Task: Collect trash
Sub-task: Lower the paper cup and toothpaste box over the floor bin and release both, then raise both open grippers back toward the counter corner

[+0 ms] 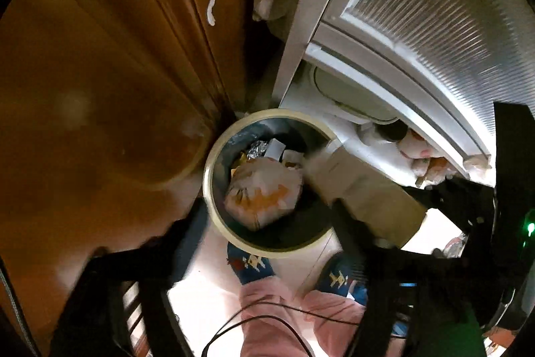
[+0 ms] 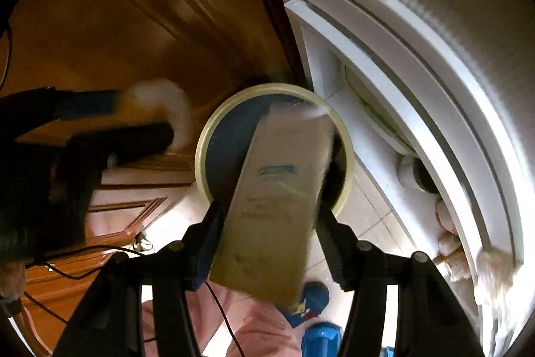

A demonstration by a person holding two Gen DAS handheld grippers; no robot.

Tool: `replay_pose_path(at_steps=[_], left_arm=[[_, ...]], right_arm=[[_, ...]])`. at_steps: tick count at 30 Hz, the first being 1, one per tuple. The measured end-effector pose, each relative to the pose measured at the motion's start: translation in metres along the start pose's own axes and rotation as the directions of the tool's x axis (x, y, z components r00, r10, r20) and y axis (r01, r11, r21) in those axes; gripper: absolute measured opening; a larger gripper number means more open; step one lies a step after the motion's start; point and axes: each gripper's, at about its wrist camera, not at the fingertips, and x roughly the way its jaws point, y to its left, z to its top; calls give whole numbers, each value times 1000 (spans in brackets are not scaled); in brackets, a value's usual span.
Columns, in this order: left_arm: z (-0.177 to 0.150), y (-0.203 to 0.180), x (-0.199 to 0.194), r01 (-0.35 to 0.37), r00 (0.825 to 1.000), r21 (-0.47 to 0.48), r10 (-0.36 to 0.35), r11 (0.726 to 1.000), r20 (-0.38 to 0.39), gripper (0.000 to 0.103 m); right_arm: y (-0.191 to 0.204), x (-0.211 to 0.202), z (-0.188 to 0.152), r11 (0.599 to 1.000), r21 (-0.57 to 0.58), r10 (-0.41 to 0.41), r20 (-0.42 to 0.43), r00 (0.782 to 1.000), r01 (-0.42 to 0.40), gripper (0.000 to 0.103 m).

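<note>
Left wrist view first: the camera looked pretty much straight down into a round trash bin [image 1: 214, 189] with a cream rim, sitting on the pale tiled floor between a brown wooden cabinet [image 1: 100, 72] and a white door [image 1: 418, 22] with ribbed glass. Inside the bin sat a crumpled white-and-orange bag [image 1: 262, 193], plus a bit of foil [image 1: 257, 149] and some paper scraps further back. The left gripper [image 1: 267, 243] was blurry, but its jaws stood wide apart with nothing in them, the bin showing in the gap. A tan cardboard box [image 1: 361, 189] poked in from the right, its far end over the bin's rim. Below were the person's feet in blue patterned socks [image 1: 249, 263] and pink trouser legs [image 1: 277, 317].

Right wrist view: the right gripper [image 2: 271, 223] had the cardboard box [image 2: 277, 199] between its jaws, a long flat carton with faint print on it, tilted with its top end over the bin's [image 2: 204, 136] opening. The left finger [image 2: 209, 236] sat against the box edge; the right one looked very close, but with the blur I couldn't tell if it was really pressing. Something white and fluffy [image 2: 167, 109] was smeared by motion near the cabinet [image 2: 117, 22] on the left
</note>
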Motion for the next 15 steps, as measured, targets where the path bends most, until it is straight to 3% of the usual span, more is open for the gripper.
replay_pose_path(at_steps=[4, 11, 15], left_arm=[[-3, 1, 1, -13, 1000, 17, 13, 1000, -2, 92], [-7, 7, -8, -17, 1000, 2, 17, 1000, -1, 93], [-9, 8, -21, -17, 1000, -5, 17, 1000, 7, 93]], right_arm=[[4, 2, 2, 999, -32, 2, 32, 999, -1, 58], [-1, -7, -16, 999, -8, -37, 39, 999, 38, 62], [6, -17, -8, 998, 26, -63, 33, 997, 62, 62]])
